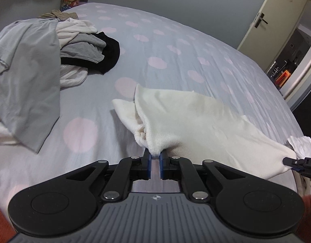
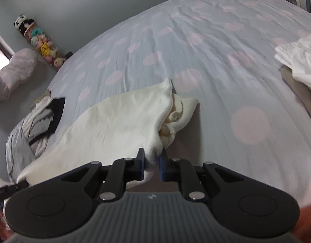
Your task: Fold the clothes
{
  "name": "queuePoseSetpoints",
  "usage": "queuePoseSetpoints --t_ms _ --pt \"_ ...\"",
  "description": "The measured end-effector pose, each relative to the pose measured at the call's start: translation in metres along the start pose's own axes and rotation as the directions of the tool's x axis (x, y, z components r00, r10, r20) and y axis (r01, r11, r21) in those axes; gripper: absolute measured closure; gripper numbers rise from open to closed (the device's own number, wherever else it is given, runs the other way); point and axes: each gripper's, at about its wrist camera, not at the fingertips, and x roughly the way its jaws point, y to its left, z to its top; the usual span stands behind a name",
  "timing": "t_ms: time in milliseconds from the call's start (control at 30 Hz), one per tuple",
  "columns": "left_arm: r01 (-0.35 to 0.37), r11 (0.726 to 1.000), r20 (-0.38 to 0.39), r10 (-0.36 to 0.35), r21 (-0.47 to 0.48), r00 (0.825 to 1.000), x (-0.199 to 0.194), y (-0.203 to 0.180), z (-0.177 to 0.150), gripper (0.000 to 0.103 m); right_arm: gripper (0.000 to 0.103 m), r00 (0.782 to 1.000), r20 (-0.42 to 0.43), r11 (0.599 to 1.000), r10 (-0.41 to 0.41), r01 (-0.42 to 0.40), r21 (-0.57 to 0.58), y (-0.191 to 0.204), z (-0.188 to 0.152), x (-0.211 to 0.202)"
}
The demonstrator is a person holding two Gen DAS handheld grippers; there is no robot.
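The left gripper (image 1: 154, 158) pinches one bunched corner of the soft cream knit garment (image 1: 187, 117); the right gripper (image 2: 152, 159) pinches the other. The cloth stretches sideways between them, low in the frame, above the wrinkly grey bedsheet with pink dots (image 1: 175, 46).

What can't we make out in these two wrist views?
- White garment: its type; bunched, lower part behind the left gripper.
- Clothes pile: item count; overlapping, cut by the left view's edge.
- White fabric: right view's edge crops it.
- Bed: motion-blurred.
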Motion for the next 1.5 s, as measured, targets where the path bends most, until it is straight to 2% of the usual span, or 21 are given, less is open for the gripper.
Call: queuePoseSetpoints --t_ms 300,633,933,1067,1167,1233,1300,1367,1433,1467,1500 --pt "-0.014 1.000 -0.044 0.015 0.017 0.999 -0.026 -0.001 -0.032 0.097 0.088 0.999 -0.046 1.000 -0.010 0.009 -0.026 -0.002 -0.032 -0.034" --pt "-0.062 0.998 -0.127 0.063 0.013 0.990 -0.007 0.011 -0.057 0.097 0.087 0.991 -0.101 0.989 -0.089 0.076 -0.124 -0.001 -0.055 -0.016" --pt "-0.093 0.994 -0.149 0.100 0.050 0.984 -0.001 0.011 -0.064 0.092 0.084 0.983 -0.128 0.974 -0.133 0.105 -0.203 0.003 -0.062 -0.012" --pt "-0.094 0.993 -0.135 0.102 0.068 0.986 -0.008 0.011 -0.066 0.091 0.078 0.981 -0.125 0.967 -0.148 0.116 -0.229 0.005 -0.062 -0.016" --pt "-0.086 0.994 -0.113 0.094 0.072 0.989 -0.016 0.011 -0.064 0.088 0.075 0.983 -0.077 0.954 -0.167 0.142 -0.264 0.009 -0.060 -0.026" --pt "-0.094 0.992 -0.097 0.102 0.085 0.990 -0.020 0.010 -0.062 0.086 0.068 0.984 -0.038 0.945 -0.174 0.157 -0.286 0.011 -0.058 -0.034" --pt "-0.110 0.989 -0.077 0.118 0.101 0.990 -0.025 0.008 -0.059 0.085 0.057 0.984 0.003 0.938 -0.179 0.171 -0.301 0.012 -0.054 -0.042" --pt "-0.131 0.985 -0.051 0.137 0.109 0.989 -0.031 0.005 -0.054 0.078 0.057 0.982 0.029 0.933 -0.184 0.184 -0.309 0.013 -0.049 -0.047" --pt "-0.153 0.982 -0.019 0.156 0.112 0.988 -0.037 0.004 -0.049 0.067 0.052 0.982 0.044 0.934 -0.183 0.188 -0.304 0.012 -0.046 -0.049" --pt "-0.163 0.980 -0.003 0.164 0.115 0.986 -0.038 0.004 -0.046 0.065 0.045 0.982 0.051 0.935 -0.182 0.189 -0.301 0.011 -0.044 -0.049" --pt "-0.177 0.977 0.009 0.177 0.116 0.984 -0.039 0.003 -0.043 0.064 0.043 0.982 0.059 0.936 -0.179 0.188 -0.297 0.011 -0.043 -0.049"
